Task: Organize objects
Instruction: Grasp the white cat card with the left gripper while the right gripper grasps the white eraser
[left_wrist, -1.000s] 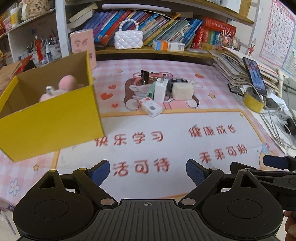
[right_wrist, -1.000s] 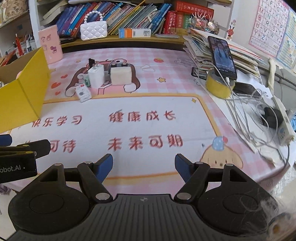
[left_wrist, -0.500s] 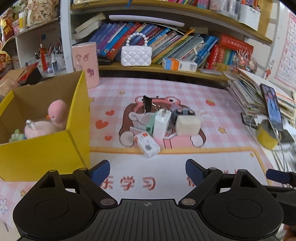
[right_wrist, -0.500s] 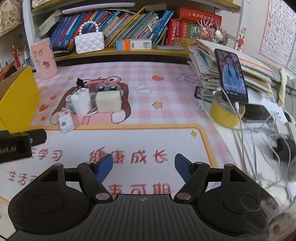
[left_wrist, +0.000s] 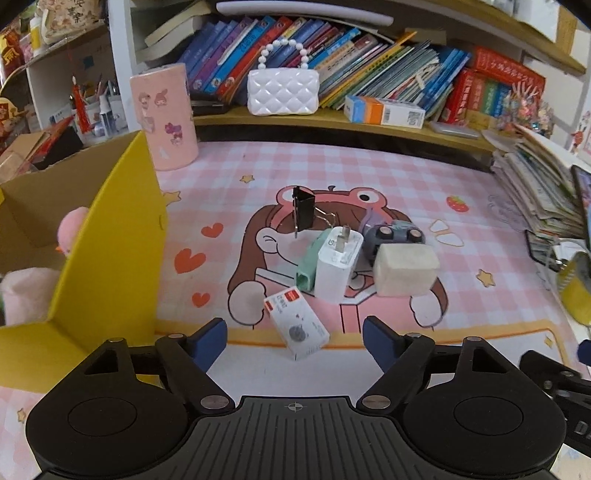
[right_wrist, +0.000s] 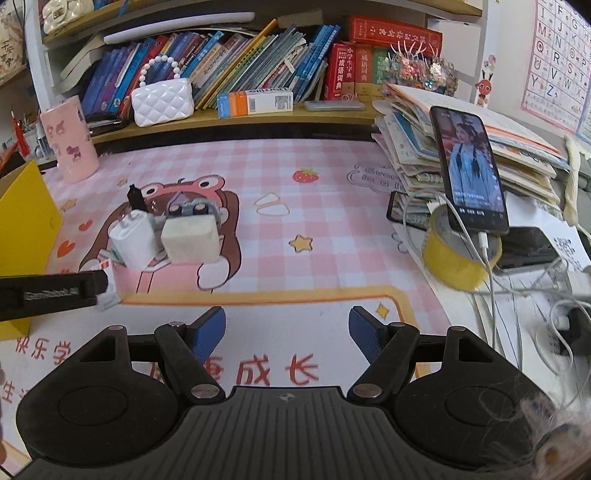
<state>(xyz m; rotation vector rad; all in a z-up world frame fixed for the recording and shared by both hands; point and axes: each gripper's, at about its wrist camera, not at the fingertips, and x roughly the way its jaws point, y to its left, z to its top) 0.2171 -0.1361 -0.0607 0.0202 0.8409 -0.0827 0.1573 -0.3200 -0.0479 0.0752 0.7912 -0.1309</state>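
Observation:
A cluster of small objects lies on the pink mat: a small white box with a red label (left_wrist: 297, 326), a white charger plug (left_wrist: 338, 264), a mint green piece (left_wrist: 310, 264), a cream block (left_wrist: 404, 269), a grey toy car (left_wrist: 393, 236) and a black binder clip (left_wrist: 303, 210). My left gripper (left_wrist: 294, 338) is open, its fingers either side of the small white box, just short of it. A yellow box (left_wrist: 110, 236) holding a pink plush (left_wrist: 72, 229) stands to its left. My right gripper (right_wrist: 287, 330) is open and empty, right of the cluster; the cream block (right_wrist: 190, 238) and charger (right_wrist: 133, 240) show there.
A pink cylinder (left_wrist: 164, 116), a white quilted purse (left_wrist: 282, 92) and books line the shelf behind. At the right are a stack of books (right_wrist: 461, 147), a phone (right_wrist: 469, 170) propped on a yellow tape roll (right_wrist: 454, 260), and loose cables (right_wrist: 535, 317).
Both grippers have moved forward over the mat toward the cluster of objects. The left one now has the small white box between its open fingers. Both stay open.

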